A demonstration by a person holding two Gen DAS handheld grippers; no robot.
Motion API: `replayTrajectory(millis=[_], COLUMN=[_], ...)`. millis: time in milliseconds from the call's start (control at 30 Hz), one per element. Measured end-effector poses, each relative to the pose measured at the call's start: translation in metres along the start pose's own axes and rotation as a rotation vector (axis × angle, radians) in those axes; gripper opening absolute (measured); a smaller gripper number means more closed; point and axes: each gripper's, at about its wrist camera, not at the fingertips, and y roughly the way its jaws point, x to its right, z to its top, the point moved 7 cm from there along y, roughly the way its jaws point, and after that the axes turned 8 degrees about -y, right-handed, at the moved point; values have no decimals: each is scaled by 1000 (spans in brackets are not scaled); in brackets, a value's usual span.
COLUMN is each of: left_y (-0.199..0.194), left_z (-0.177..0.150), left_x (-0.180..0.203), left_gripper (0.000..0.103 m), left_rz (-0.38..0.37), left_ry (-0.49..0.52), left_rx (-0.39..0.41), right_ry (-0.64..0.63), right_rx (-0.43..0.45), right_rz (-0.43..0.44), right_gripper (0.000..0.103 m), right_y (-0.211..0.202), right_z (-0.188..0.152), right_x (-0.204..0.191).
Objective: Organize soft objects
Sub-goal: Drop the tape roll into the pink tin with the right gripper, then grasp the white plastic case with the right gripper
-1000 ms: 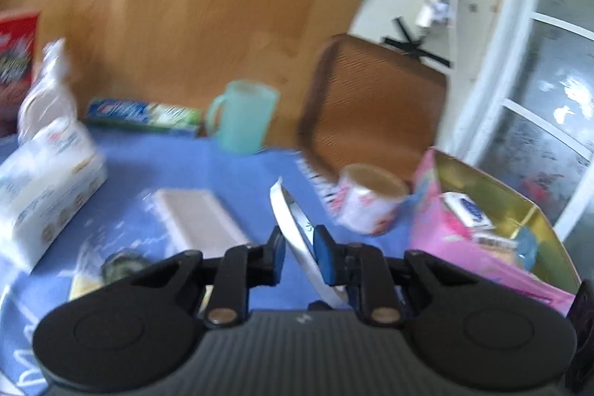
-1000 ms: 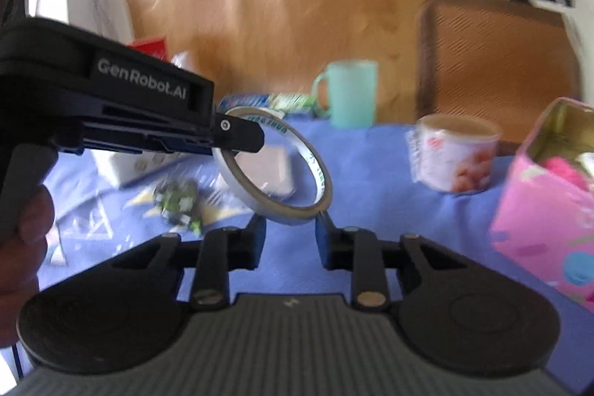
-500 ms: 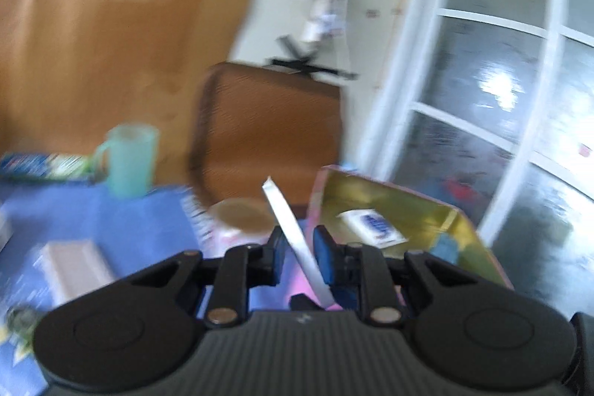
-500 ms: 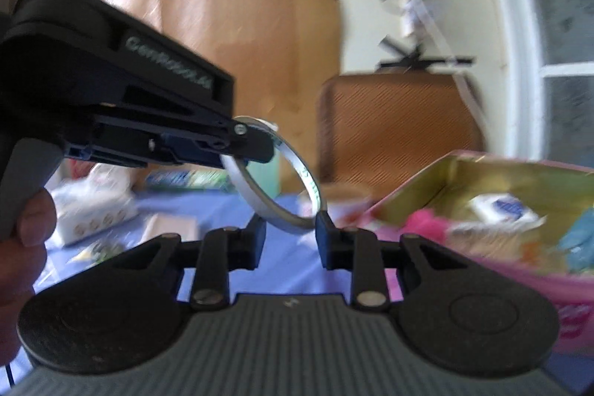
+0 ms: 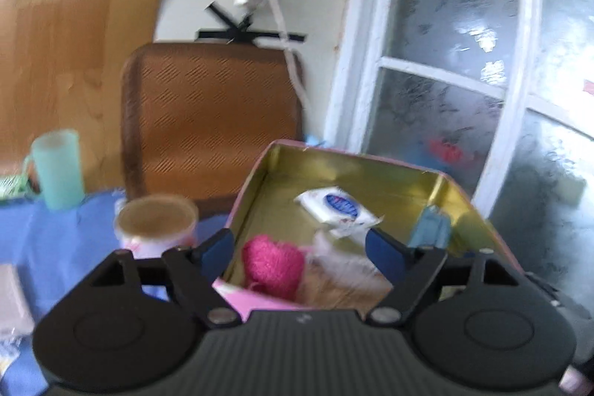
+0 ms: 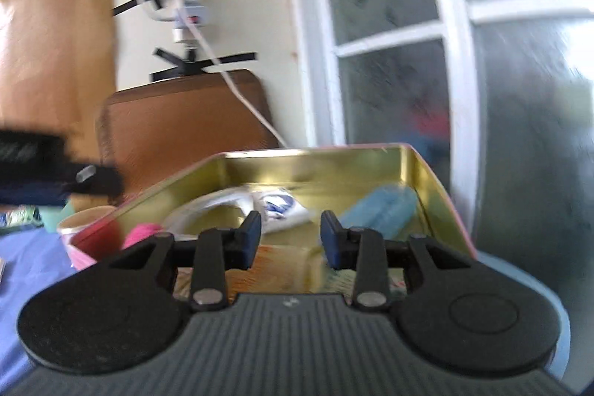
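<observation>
Two grippers, both mine, hover over the open pink tin (image 5: 237, 297) at the worktop's edge, w/ the window behind. My left gripper (image 5: 299, 249) has just been opening and stands wide, nothing between its pads; the tape ring (image 6: 208, 206) it carried a moment ago is no longer in its jaws. My right gripper (image 6: 290, 234) has also just been opening, roughly halfway, and it too grips nothing. Seen from the right wrist, a pale ring, prob. that tape roll, lies inside the tin beside the white sachet (image 5: 336, 208), though blur keeps me from being sure. Also in the tin: pink yarn ball (image 5: 273, 264), a blue packet (image 6: 378, 208) against the far wall, and something pale and fluffy near the front wall that I can't identify. Outside it, on the blue cloth (image 5: 52, 240), stand a round tub (image 5: 156, 221) just beside the tin and a green mug (image 5: 57, 169) further back. Step in hand, as I read it: drop-off done, both grippers free. Next move calls for swinging back across the worktop for another soft item; I'd lift clear of the tin's rim first, since both sets of fingers hang low over the front wall and could snag or tip it.
</observation>
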Motion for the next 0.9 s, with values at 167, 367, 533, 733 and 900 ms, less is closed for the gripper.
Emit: replayTrajectory(millis=[167, 367, 533, 733, 900], left_y=[-16, -54, -87, -130, -160], left_z=[-9, -25, -46, -58, -61], left_x=[-33, -79, -127, -207, -271], left_gripper=[81, 81, 81, 81, 79], left_rz=[46, 110, 170, 302, 436], left_ry=[-32, -75, -119, -246, -369], left_rx=[9, 42, 45, 94, 192], right_ry=[-1, -36, -64, -150, -205], right_rx=[13, 33, 43, -70, -238], right_rz=[58, 150, 260, 543, 749], right_gripper=[40, 40, 40, 48, 56], right_y=[-8, -16, -25, -26, -10], right_z=[-1, 1, 5, -7, -27], right_x=[-15, -50, -89, -175, -262])
